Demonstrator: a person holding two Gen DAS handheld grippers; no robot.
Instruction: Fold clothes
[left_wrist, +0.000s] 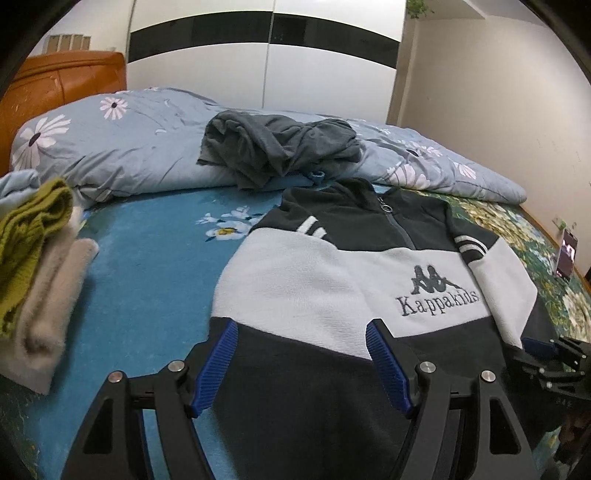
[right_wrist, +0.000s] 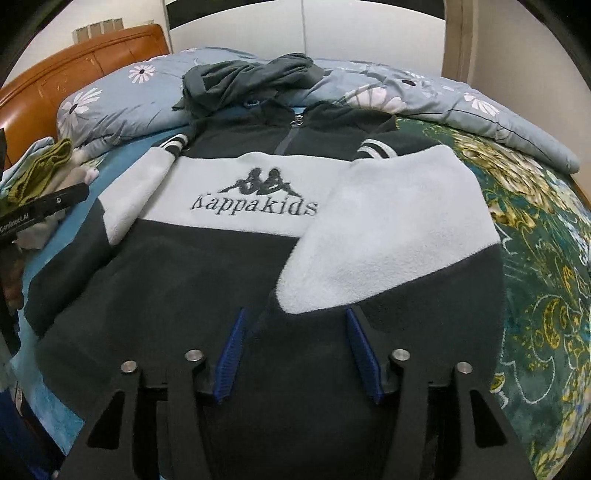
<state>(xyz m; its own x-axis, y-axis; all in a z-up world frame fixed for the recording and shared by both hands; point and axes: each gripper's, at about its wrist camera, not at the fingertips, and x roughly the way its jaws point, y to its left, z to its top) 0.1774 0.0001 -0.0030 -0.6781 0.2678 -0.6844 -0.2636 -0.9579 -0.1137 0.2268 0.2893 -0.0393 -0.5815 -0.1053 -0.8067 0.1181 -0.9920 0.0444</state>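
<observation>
A dark green and white fleece jacket (left_wrist: 369, 280) with a "Kappakids" logo lies flat, front up, on the bed; it also shows in the right wrist view (right_wrist: 236, 258). Both sleeves are folded in over its front. My left gripper (left_wrist: 303, 328) is open, its blue pads just above the jacket's lower left part. My right gripper (right_wrist: 293, 314) is open over the jacket's hem, near the folded right sleeve (right_wrist: 388, 229). The right gripper also shows at the jacket's right edge in the left wrist view (left_wrist: 546, 354). Neither gripper holds cloth.
A crumpled grey garment (left_wrist: 280, 147) lies on the folded flowered quilt (left_wrist: 129, 147) behind the jacket. A stack of folded clothes, green on beige (left_wrist: 37, 258), sits at the left. The blue flowered sheet (left_wrist: 147, 277) shows between them. A wooden headboard (left_wrist: 62, 85) and wardrobe stand behind.
</observation>
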